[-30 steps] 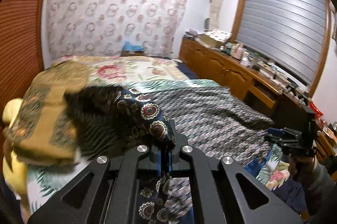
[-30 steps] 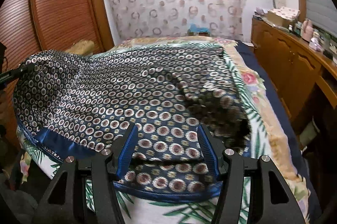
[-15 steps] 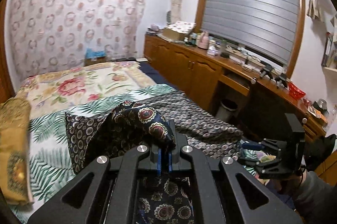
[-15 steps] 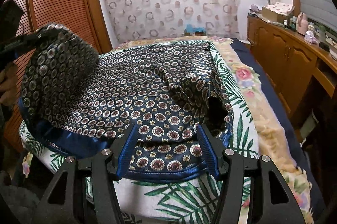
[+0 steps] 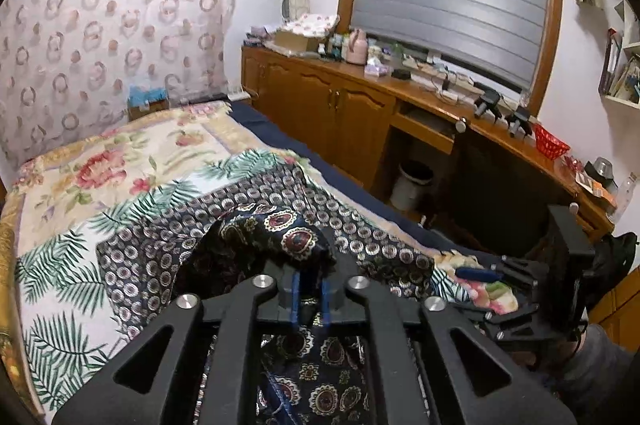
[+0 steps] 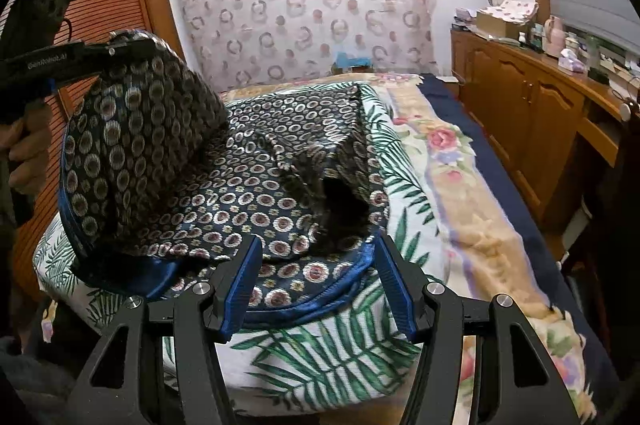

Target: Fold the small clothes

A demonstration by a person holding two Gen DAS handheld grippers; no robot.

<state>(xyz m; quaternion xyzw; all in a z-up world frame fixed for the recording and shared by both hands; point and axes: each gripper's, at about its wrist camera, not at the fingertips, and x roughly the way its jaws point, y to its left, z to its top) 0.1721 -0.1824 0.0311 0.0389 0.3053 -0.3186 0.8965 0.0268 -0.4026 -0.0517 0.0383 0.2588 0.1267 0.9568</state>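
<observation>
A dark navy garment with round medallion print and a blue satin hem [image 6: 256, 169] lies on the bed. My left gripper [image 5: 310, 289] is shut on one edge of it and holds that part lifted above the bed; the cloth [image 5: 280, 229] bunches over its fingertips. In the right wrist view the left gripper [image 6: 120, 51] shows at upper left with the cloth draped from it. My right gripper [image 6: 316, 285] is open and empty, just in front of the garment's near hem, above the bed's edge. It also shows in the left wrist view [image 5: 500, 275].
The bed has a palm-leaf sheet [image 6: 332, 357] and a floral blanket [image 5: 120, 153]. A wooden cabinet and desk with clutter [image 5: 360, 97] run along the right. A white bin [image 5: 412, 181] stands under the desk. A louvred wardrobe [image 6: 108, 1] stands left.
My left gripper has lifted the garment's edge higher and swung it over towards the right side. My right gripper has pulled back slightly towards the bed's near edge, still open.
</observation>
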